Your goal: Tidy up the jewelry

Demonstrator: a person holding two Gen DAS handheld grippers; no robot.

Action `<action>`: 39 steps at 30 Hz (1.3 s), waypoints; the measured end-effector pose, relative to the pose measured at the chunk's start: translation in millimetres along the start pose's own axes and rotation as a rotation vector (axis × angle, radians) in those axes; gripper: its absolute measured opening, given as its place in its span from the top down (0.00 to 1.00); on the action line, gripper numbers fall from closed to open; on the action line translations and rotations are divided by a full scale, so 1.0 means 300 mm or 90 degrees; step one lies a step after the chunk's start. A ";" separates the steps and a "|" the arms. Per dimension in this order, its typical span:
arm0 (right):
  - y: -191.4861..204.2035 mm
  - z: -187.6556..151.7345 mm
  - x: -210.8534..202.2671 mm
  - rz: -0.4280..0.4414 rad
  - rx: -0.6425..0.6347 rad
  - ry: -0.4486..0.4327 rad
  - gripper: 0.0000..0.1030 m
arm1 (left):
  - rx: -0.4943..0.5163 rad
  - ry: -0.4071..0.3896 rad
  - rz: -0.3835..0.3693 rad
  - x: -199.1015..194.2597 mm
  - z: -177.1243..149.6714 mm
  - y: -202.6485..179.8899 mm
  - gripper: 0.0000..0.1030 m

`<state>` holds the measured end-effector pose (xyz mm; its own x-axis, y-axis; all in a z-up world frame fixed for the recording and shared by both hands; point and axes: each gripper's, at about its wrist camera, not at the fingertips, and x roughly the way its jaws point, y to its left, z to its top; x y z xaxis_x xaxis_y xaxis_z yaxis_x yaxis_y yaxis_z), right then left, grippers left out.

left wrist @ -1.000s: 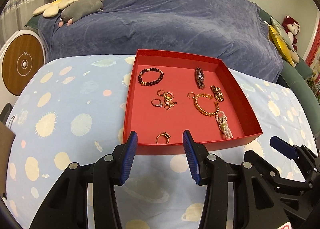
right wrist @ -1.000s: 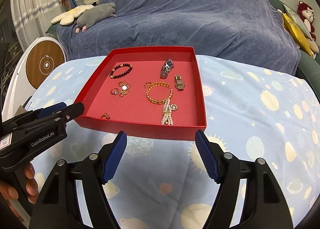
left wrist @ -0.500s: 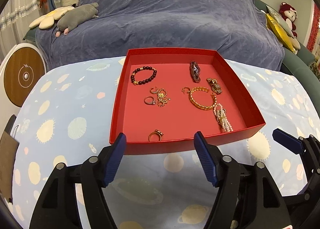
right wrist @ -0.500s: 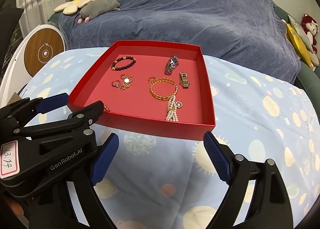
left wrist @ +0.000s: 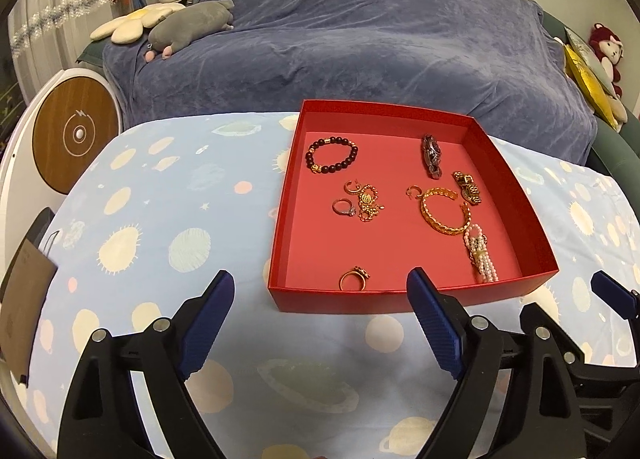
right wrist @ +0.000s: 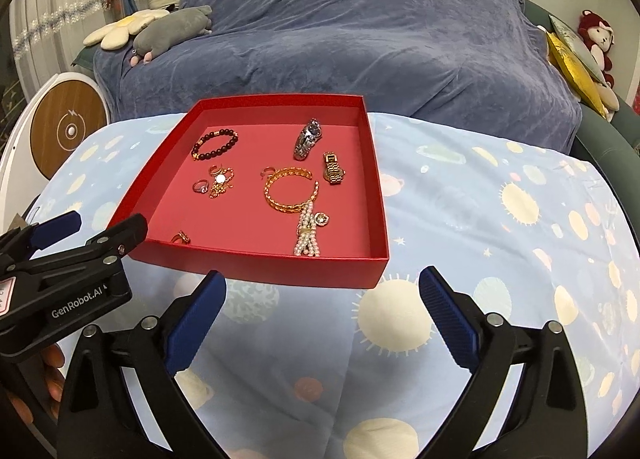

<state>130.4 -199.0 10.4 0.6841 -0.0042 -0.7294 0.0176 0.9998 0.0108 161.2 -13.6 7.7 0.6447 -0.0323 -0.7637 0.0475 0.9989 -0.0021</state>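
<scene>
A shallow red box (left wrist: 400,301) (right wrist: 280,271) lies on a blue planet-print cloth and holds several jewelry pieces. Among them are a dark bead bracelet (left wrist: 331,155) (right wrist: 214,144), a gold bangle (left wrist: 444,211) (right wrist: 290,189), a pearl strand (left wrist: 482,255) (right wrist: 308,237), a silver watch (right wrist: 308,139), a gold watch (right wrist: 333,167) and a gold ring (left wrist: 354,279) near the front wall. My left gripper (left wrist: 320,319) hovers in front of the box, jaws still opening, nothing between them. My right gripper (right wrist: 322,311) also hangs before the box, jaws opening, nothing held.
The cloth-covered table (left wrist: 160,195) extends left and right of the box. Behind it is a sofa under a blue-grey throw (left wrist: 360,27) with plush toys (left wrist: 188,25). A round white and wood device (left wrist: 72,135) stands at the left. A hand shows under the left gripper (right wrist: 56,287).
Both grippers' jaws have spread much wider. The left view has shifted so the box sits more to the right; the left gripper body now shows further into the right view.
</scene>
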 end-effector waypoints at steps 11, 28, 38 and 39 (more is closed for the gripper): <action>-0.011 0.008 -0.007 -0.005 0.016 -0.010 0.07 | 0.004 0.001 0.010 0.002 -0.017 -0.020 0.17; -0.013 0.004 -0.007 -0.010 0.020 -0.014 0.06 | 0.002 -0.004 0.018 -0.002 -0.016 -0.023 0.17; -0.013 0.005 -0.006 -0.009 0.019 -0.014 0.06 | 0.003 -0.006 0.021 -0.005 -0.016 -0.024 0.17; -0.017 0.005 -0.009 -0.010 0.019 -0.015 0.06 | 0.002 -0.005 0.020 -0.005 -0.016 -0.024 0.17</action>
<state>129.7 -204.1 13.2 0.7006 -0.0204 -0.7133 0.0500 0.9985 0.0206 156.3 -20.4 5.6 0.6522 -0.0017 -0.7580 0.0297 0.9993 0.0234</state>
